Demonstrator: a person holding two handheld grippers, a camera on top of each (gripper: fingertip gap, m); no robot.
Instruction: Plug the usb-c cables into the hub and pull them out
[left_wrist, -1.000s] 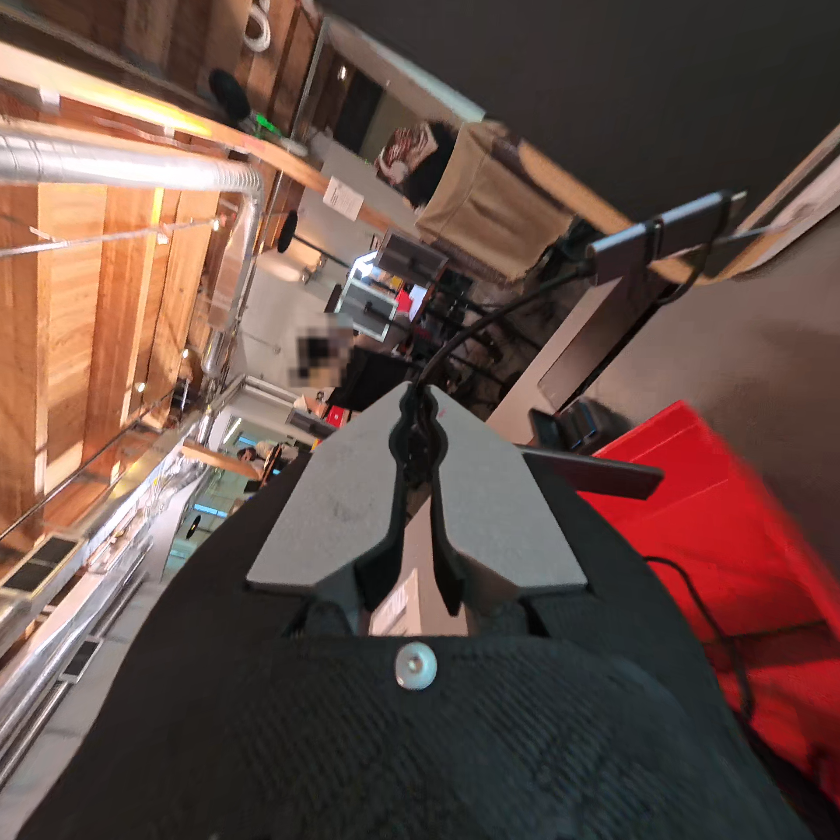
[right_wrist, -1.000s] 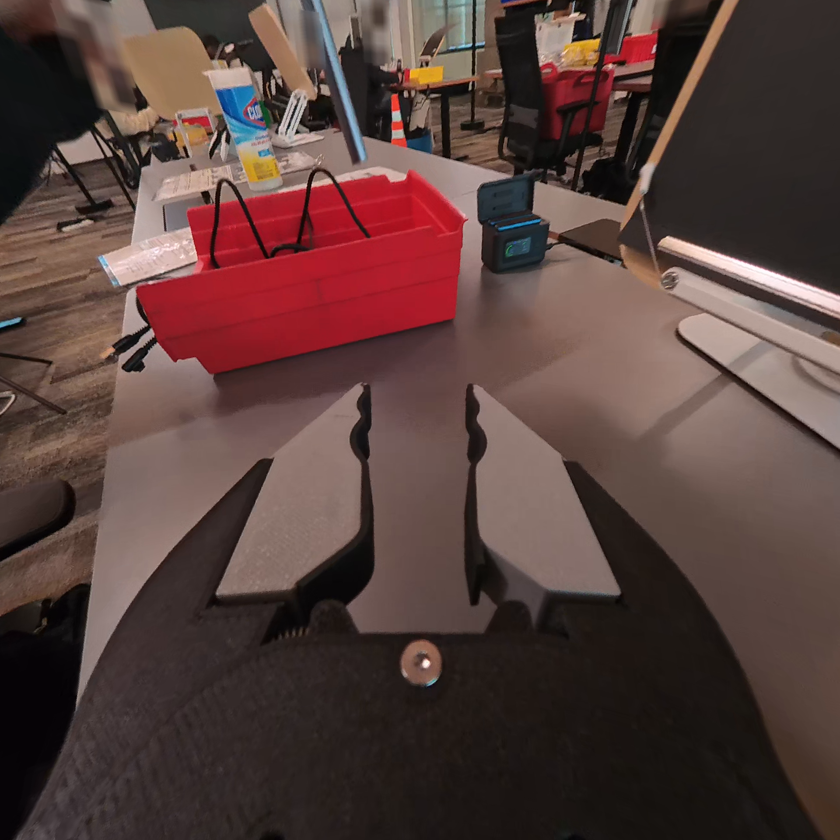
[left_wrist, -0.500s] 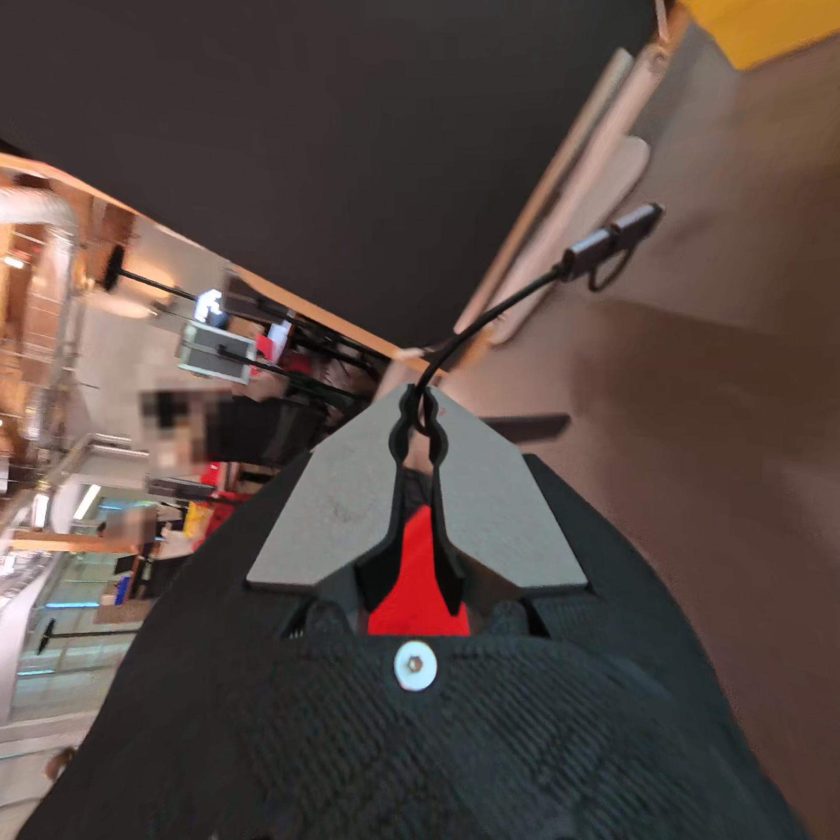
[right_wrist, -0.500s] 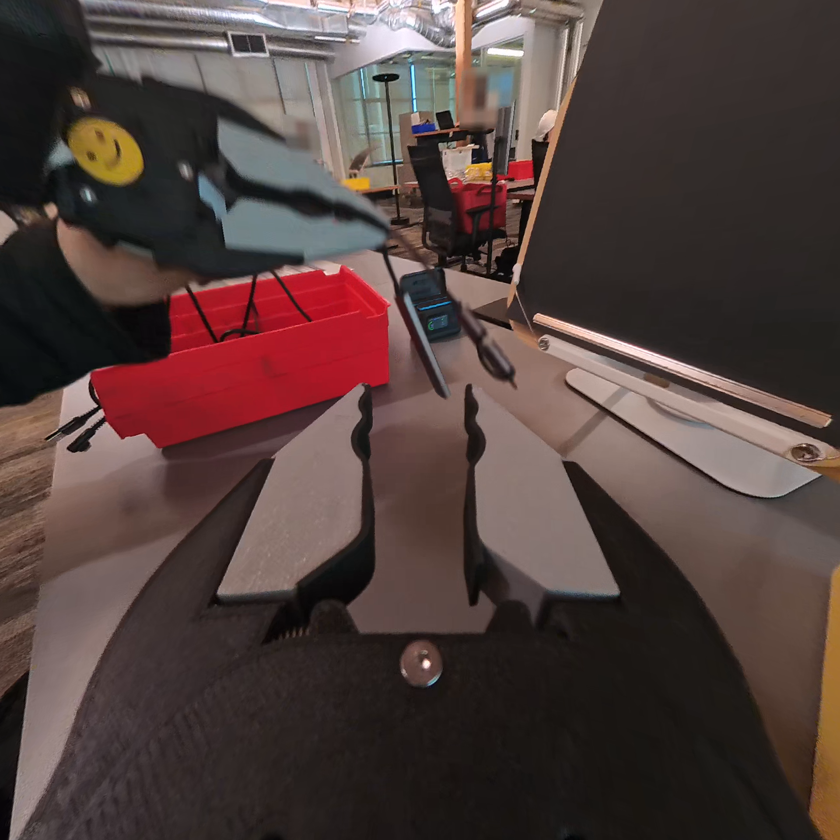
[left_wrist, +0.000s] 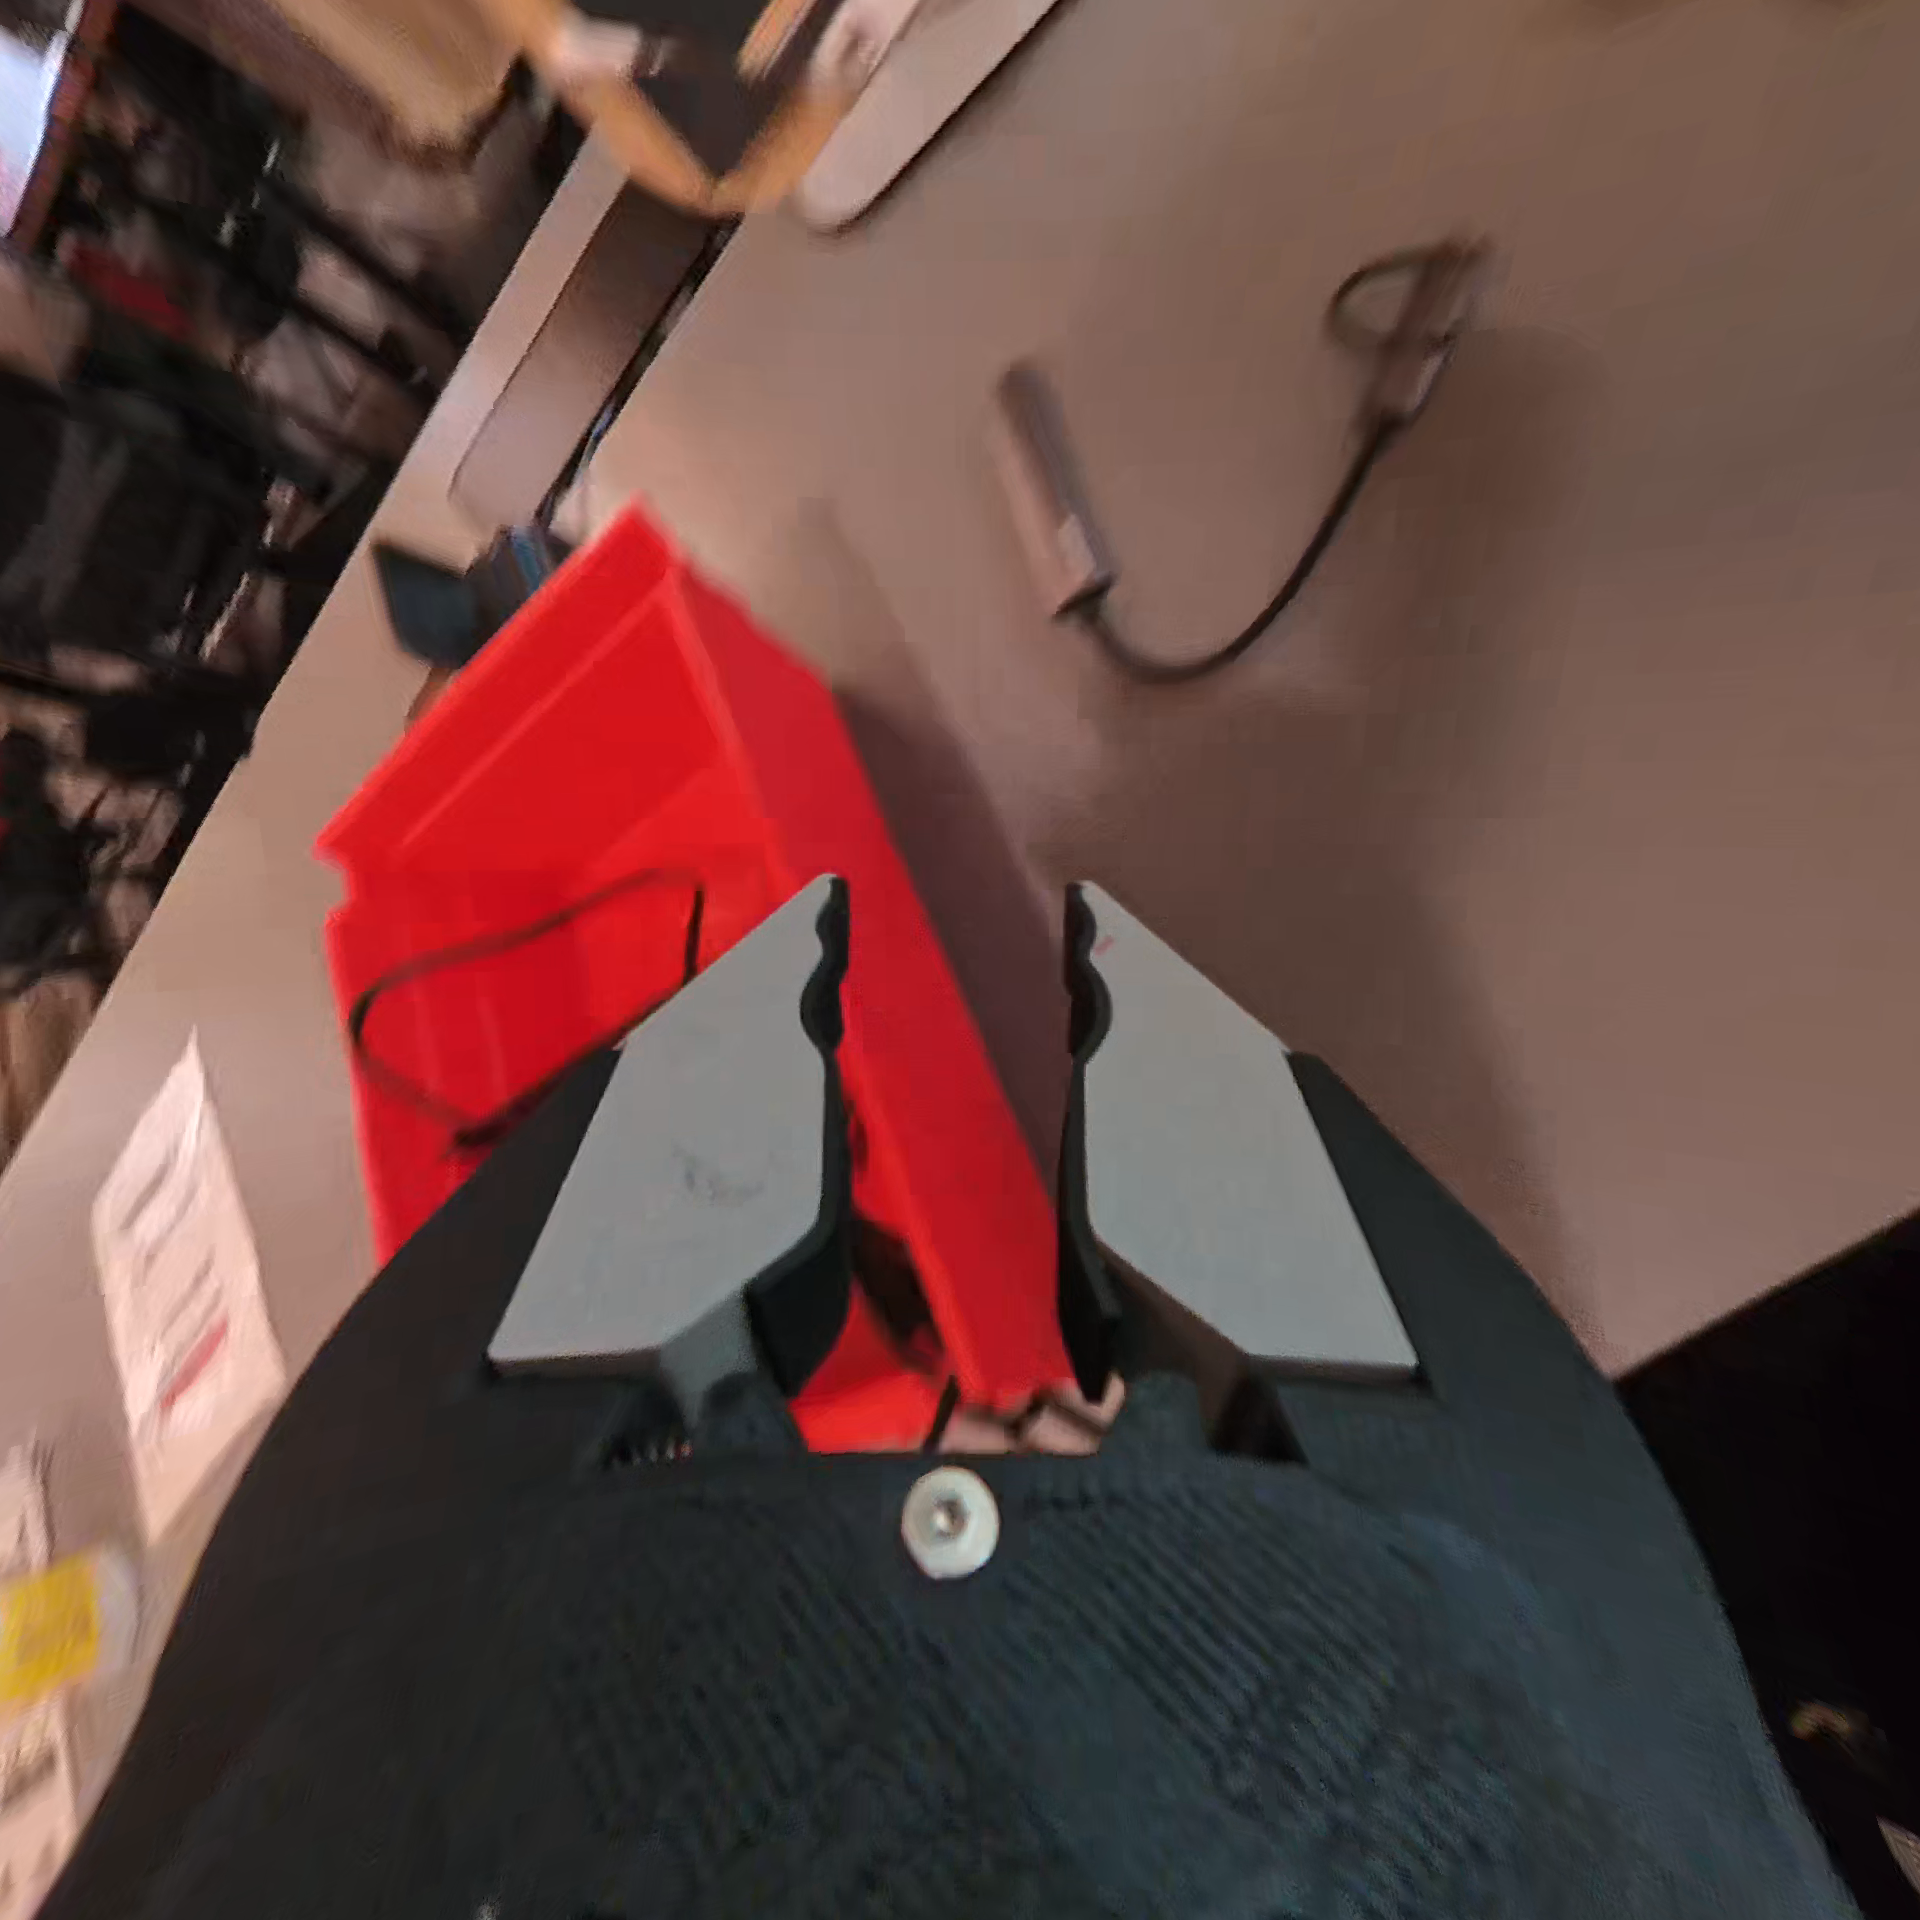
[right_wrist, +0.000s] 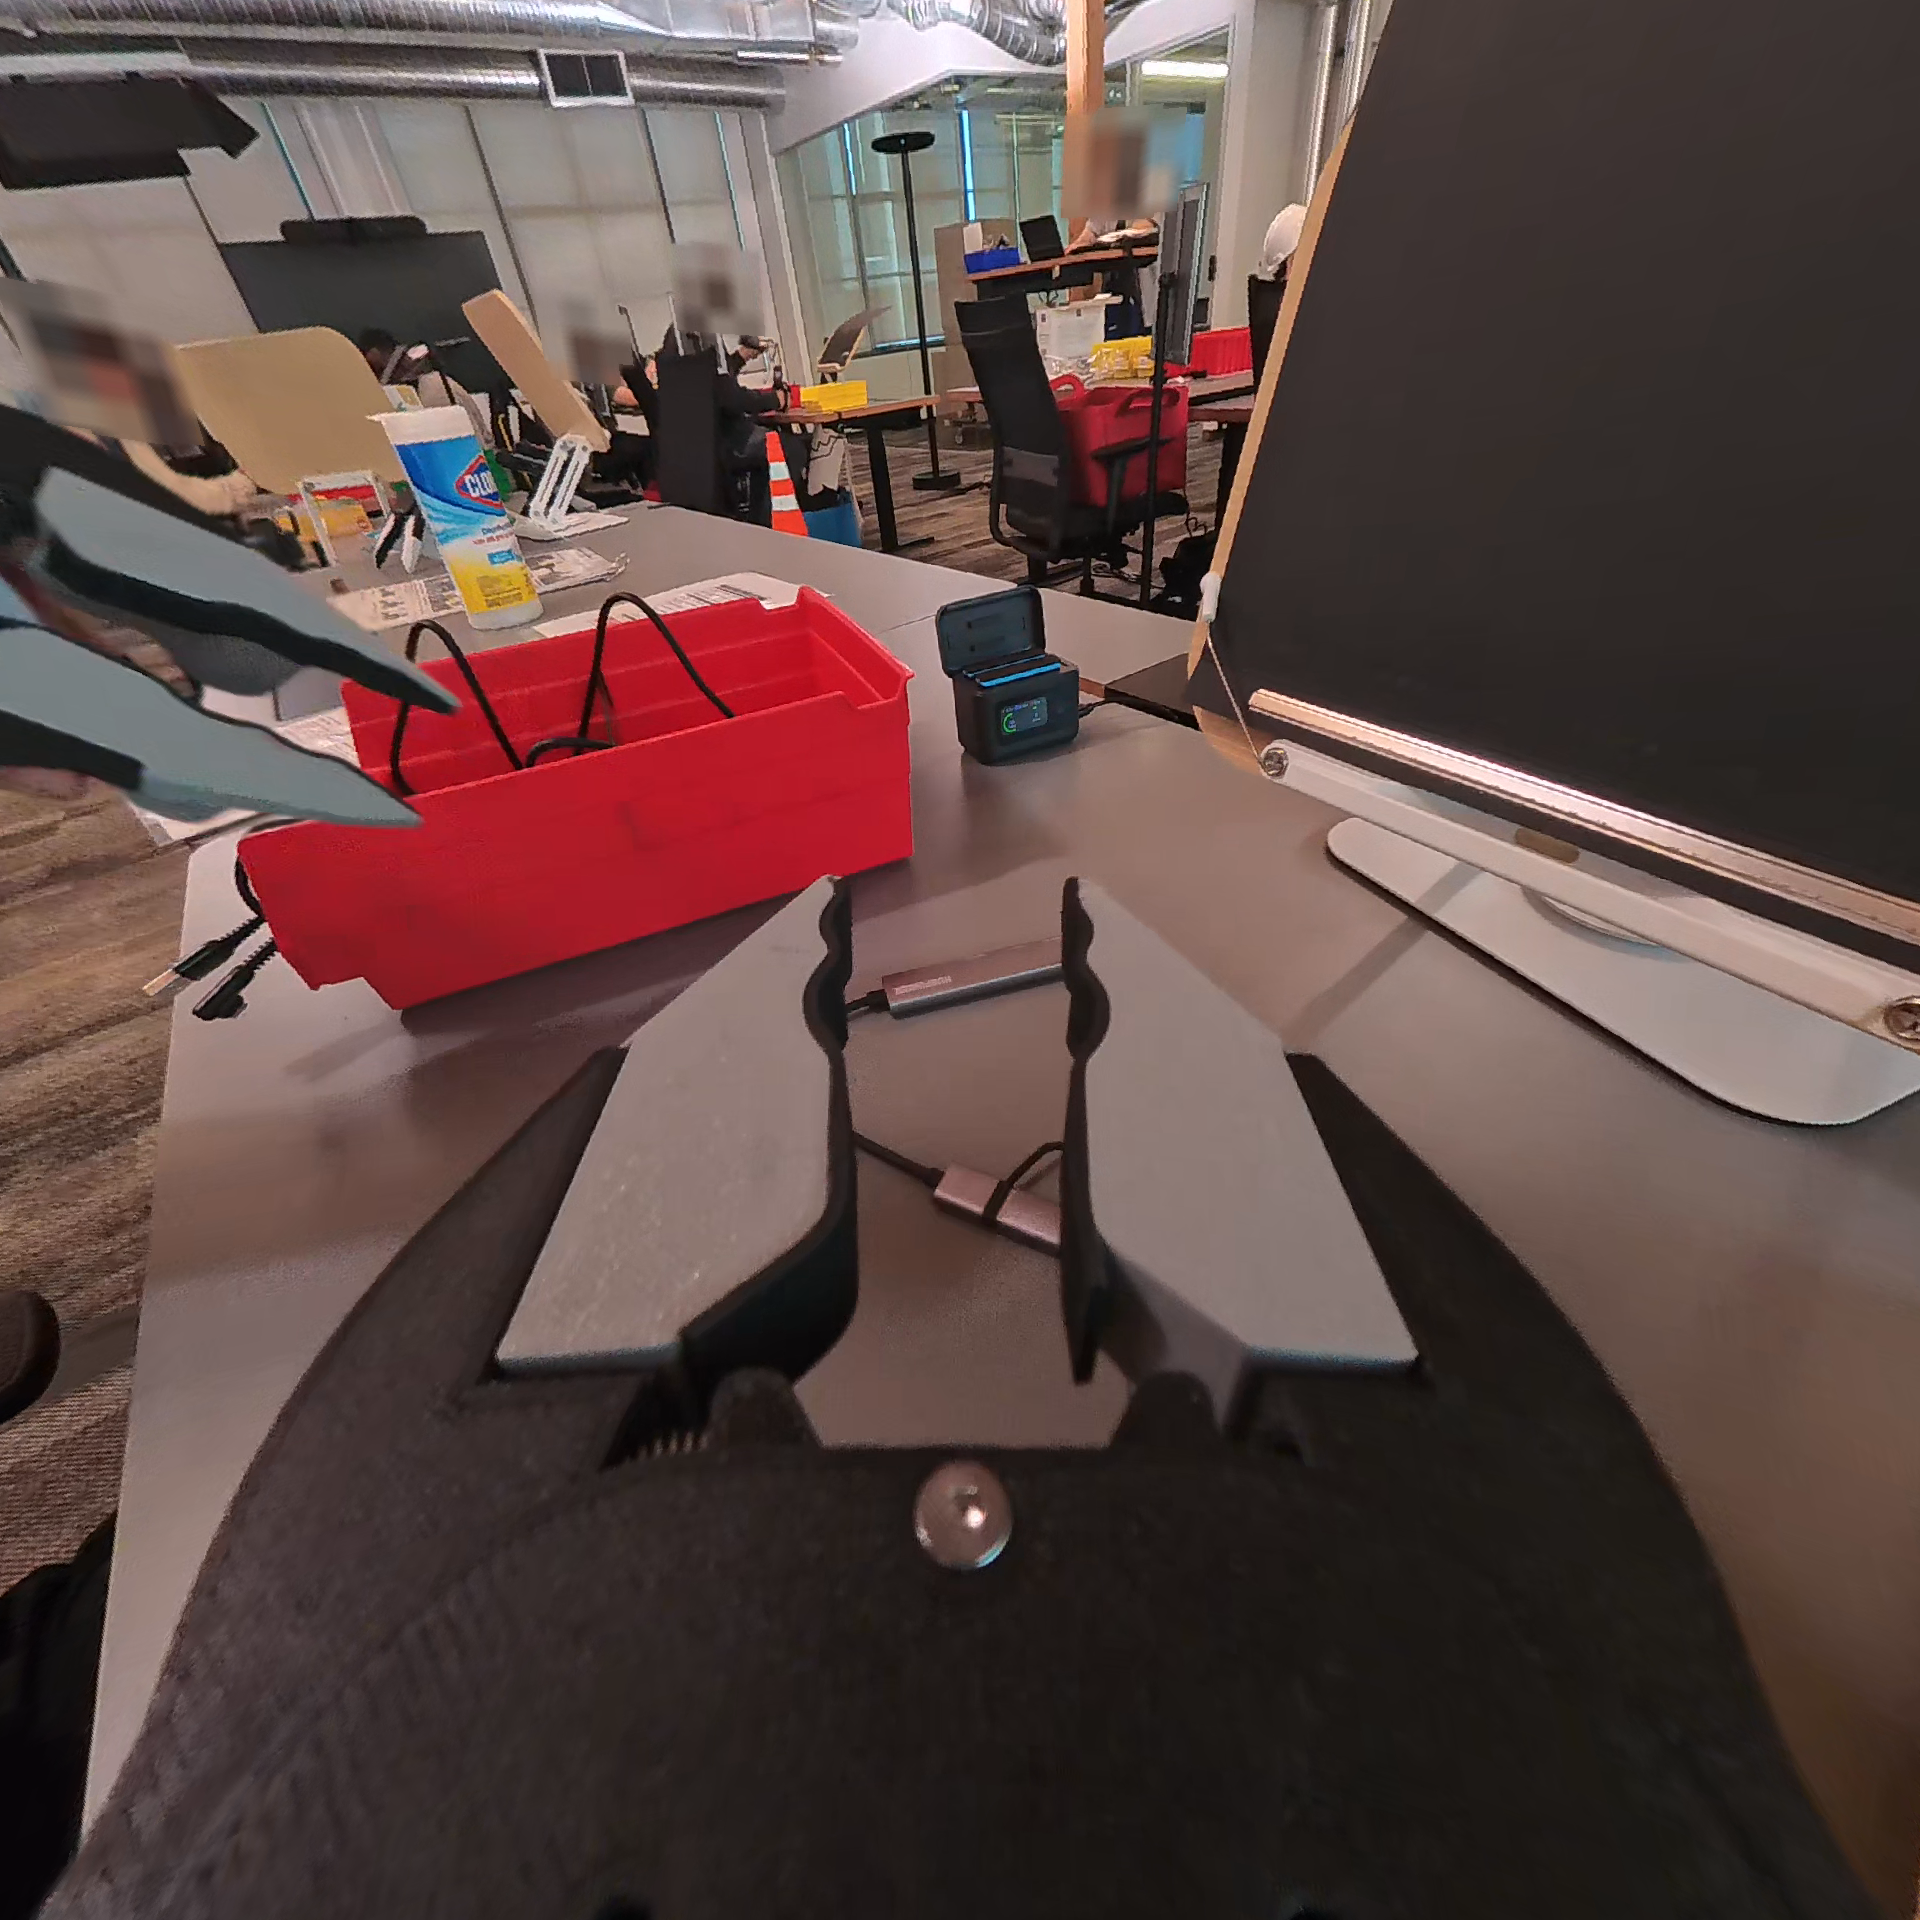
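Observation:
The grey USB-C hub (right_wrist: 977, 977) lies flat on the dark table (right_wrist: 1455, 1351), just beyond my right gripper (right_wrist: 951, 914), which is open and empty above the table. The hub's short black cable curls back to a grey plug (right_wrist: 992, 1205) between the right fingers. My left gripper (left_wrist: 951, 914) is open and empty, held above the red bin (left_wrist: 623, 810); it also shows at the left of the right wrist view (right_wrist: 431, 764). In the blurred left wrist view the hub (left_wrist: 1049, 488) and its plug (left_wrist: 1413, 353) lie far ahead. Black USB-C cables (right_wrist: 613, 665) loop out of the bin (right_wrist: 623, 842).
A monitor (right_wrist: 1610, 416) on a silver foot (right_wrist: 1621, 987) stands at the right. A small black charger case (right_wrist: 1013, 691) sits behind the bin. A wipes canister (right_wrist: 468, 520) and papers are at the back left. Cable plugs (right_wrist: 208, 977) hang at the table's left edge. The gap from one gripper's tips to the other's is roughly 20 cm. The grey plug (right_wrist: 992, 1205) is closer to my right gripper, around 15 cm from its tips; the left tips are 20 cm off. Seen from the left wrist view (left_wrist: 1424, 344) as well.
My left gripper has let go of the hub's cable and opened. The hub now lies on the table. The left gripper has pulled back over the red bin. The right gripper stays open.

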